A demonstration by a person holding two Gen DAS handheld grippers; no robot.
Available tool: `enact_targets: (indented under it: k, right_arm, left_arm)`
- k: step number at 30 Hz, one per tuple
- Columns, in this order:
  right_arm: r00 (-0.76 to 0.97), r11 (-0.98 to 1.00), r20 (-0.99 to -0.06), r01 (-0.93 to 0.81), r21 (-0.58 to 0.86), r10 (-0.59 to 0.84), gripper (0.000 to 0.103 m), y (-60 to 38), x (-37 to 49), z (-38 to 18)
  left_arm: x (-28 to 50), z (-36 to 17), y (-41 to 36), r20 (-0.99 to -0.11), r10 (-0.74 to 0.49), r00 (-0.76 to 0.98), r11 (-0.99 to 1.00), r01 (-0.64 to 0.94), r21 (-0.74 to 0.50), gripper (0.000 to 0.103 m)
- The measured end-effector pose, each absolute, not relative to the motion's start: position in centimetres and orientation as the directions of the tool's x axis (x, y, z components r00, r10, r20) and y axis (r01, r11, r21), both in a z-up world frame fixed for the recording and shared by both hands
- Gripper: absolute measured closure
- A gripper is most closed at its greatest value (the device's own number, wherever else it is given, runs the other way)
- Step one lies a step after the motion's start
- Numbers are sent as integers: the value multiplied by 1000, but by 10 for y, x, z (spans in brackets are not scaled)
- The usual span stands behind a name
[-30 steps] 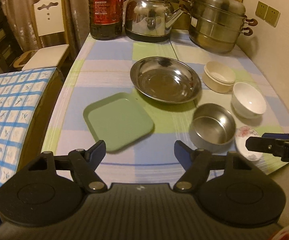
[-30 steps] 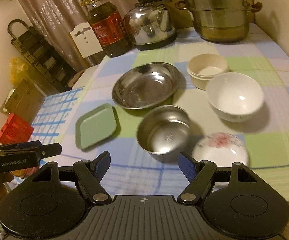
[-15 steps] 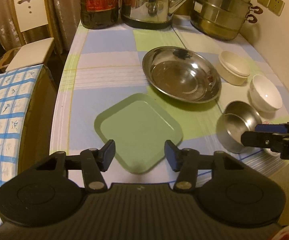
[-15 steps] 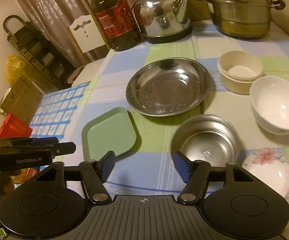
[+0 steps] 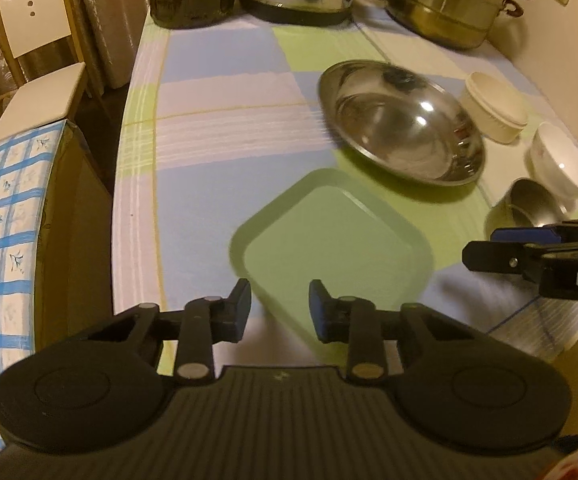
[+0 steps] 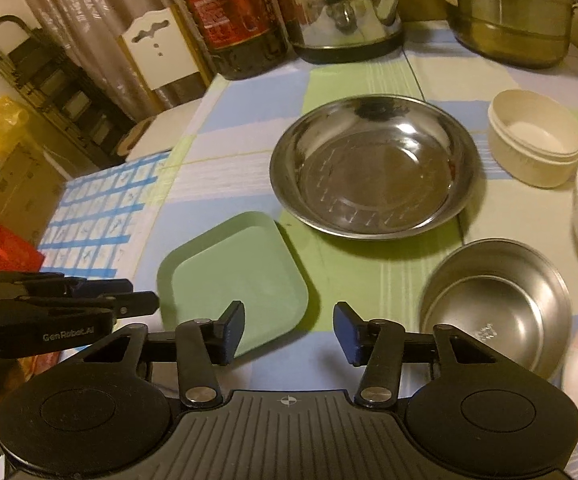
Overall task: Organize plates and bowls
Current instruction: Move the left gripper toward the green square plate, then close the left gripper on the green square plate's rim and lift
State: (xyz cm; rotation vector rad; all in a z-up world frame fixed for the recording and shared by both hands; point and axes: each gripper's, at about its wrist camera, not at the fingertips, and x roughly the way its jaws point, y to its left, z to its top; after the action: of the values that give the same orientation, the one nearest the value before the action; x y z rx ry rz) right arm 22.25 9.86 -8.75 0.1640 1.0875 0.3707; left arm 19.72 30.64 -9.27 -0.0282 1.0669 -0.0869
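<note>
Table: checked pastel tablecloth (image 5: 217,112), kettle and steamer pot at the back.
Green square plate (image 5: 329,240): just beside the big steel plate (image 6: 373,168).
Left gripper (image 5: 280,308): over the green plate's near corner, jaws closing, not gripping.
Right gripper (image 6: 289,330): fingers apart, closing on nothing, steel bowl (image 6: 497,304) beside it.

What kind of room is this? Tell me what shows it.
Probably a home kitchen or dining corner: a table under a checked cloth carries a kettle, a stacked steamer pot and an oil bottle, with a chair alongside.
</note>
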Motion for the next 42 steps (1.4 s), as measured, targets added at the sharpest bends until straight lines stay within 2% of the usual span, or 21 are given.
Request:
enact_targets:
  k: [12,18,25,42]
  right_arm:
    - [400,960,-872,-126,250,280,68,118,233,-119]
    - [388,962,-881,-105,252,272,78,122,236,-125]
    - [379,963,-886,-86,256,269,94,122,237,-129]
    - [442,952,-843,-137,275,307,97,121,237,-103]
  left_arm:
    - [230,-116,334,-886,-69,458,997,62,-45,79]
    - [241,-123,337,-890,-86,449,996,68,-62,81]
    - [245,-129,336,-889,-131,439,991,81,-106,94]
    - [221,-98,336,-867,-115,484,992,97,-77,95]
